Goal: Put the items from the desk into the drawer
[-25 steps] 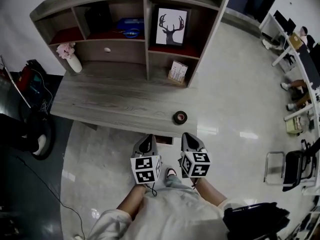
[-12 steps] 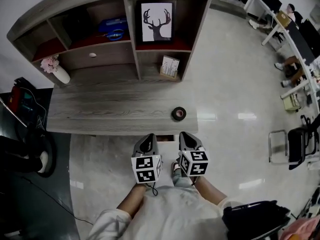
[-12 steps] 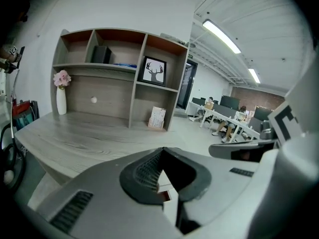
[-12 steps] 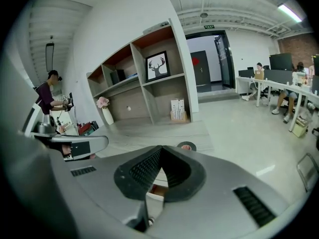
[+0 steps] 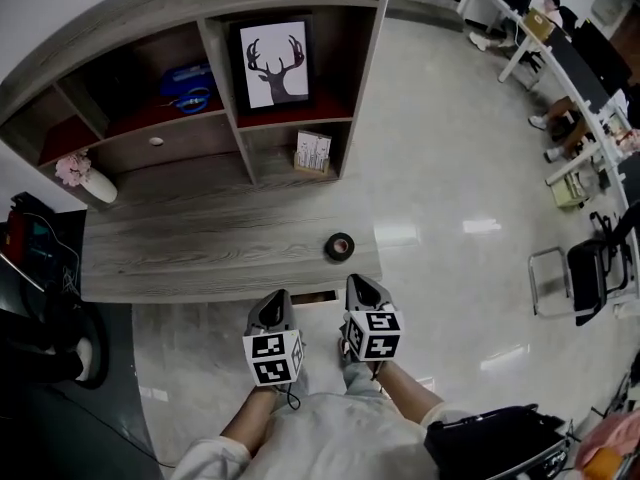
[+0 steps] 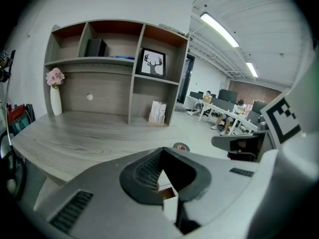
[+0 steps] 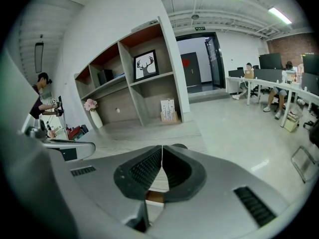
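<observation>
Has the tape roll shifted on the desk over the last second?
No. The tape roll lies by the same front right corner of the desk as before; only the head view itself has swung.

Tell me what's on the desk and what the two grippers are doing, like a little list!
Desk: grey wood desk with a shelf unit at its back
On the desktop: roll of tape near the front right; white vase with pink flowers at the back left
In the shelves: deer picture, blue item, small printed box
Drawer: drawer front with round knob, closed
Left gripper: shut, empty, by the desk's front edge
Right gripper: shut, empty, beside it
</observation>
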{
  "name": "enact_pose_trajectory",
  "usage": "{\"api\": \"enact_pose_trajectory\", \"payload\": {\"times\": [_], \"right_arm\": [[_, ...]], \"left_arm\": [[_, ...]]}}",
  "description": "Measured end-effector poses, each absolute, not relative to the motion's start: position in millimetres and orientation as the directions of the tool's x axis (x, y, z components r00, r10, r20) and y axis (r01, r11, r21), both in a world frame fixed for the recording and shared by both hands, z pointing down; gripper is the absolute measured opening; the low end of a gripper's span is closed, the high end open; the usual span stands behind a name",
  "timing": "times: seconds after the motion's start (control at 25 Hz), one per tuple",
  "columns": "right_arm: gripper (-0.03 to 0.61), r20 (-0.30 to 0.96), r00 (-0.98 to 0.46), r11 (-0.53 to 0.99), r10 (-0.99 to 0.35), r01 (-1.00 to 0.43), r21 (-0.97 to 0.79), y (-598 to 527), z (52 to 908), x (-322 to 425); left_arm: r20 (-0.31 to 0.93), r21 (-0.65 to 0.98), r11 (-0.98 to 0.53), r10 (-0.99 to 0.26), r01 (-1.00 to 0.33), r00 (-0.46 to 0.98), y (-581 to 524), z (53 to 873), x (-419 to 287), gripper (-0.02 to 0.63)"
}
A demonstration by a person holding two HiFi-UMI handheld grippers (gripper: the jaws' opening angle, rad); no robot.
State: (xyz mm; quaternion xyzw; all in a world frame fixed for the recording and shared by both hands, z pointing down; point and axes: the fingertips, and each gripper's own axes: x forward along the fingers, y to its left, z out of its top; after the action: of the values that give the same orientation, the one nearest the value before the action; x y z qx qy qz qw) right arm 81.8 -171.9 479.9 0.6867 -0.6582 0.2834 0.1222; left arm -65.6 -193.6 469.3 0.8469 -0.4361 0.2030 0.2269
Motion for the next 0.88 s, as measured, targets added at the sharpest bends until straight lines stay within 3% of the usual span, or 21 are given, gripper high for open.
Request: {"api": "enact_pose_trajectory", "payload": {"times": [0.4, 0.88], "right_arm": [[0.022, 0.608, -0.095, -0.026, -0.788, -0.982, -0.186, -204.8, 518.1, 95.4], [0.081, 0.709, -0.277, 0.295, -0.648, -0.950, -0.102, -247.3, 571.0, 86.6]], "left_arm": [[0.608, 0.214, -0.462, -0.627, -0.861, 0.488, -195.3, 504.9, -70.2, -0.003], [0.667, 0.241, -0.337, -0.624, -0.910, 0.407, -195.3, 561.3, -70.3, -0.003]]}}
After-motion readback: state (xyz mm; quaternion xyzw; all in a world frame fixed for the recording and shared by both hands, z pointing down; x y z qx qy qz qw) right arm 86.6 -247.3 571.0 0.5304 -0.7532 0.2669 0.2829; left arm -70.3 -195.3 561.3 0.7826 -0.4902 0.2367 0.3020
